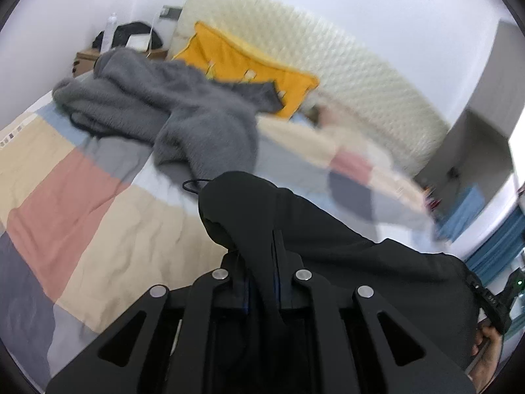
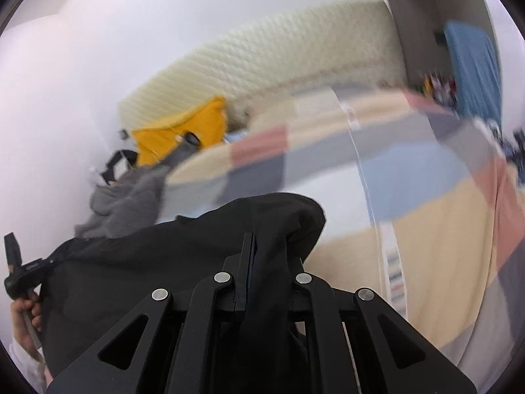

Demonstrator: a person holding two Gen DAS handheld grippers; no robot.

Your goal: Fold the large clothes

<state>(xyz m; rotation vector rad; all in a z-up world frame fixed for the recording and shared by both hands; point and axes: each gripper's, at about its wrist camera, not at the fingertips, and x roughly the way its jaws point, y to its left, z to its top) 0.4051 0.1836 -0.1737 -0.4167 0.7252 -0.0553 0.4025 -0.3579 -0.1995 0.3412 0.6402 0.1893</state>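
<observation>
Gripper (image 1: 262, 262) in bunched black garment (image 1: 344, 246)

Black garment (image 1: 328, 229) pinched taut above bed

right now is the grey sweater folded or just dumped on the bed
Dumped, not folded. The grey sweater lies crumpled in a loose heap on the bed, partly over the yellow garment, with no neat edges.

Right gripper (image 2: 259, 256) clamped on black garment (image 2: 183, 262), bunched over fingers, stretching left toward other gripper (image 2: 19, 272). Beyond: patchwork bedspread (image 2: 426, 216), grey fleece (image 2: 131, 197) far left, yellow garment (image 2: 183, 134) against cream headboard (image 2: 279, 52).
</observation>
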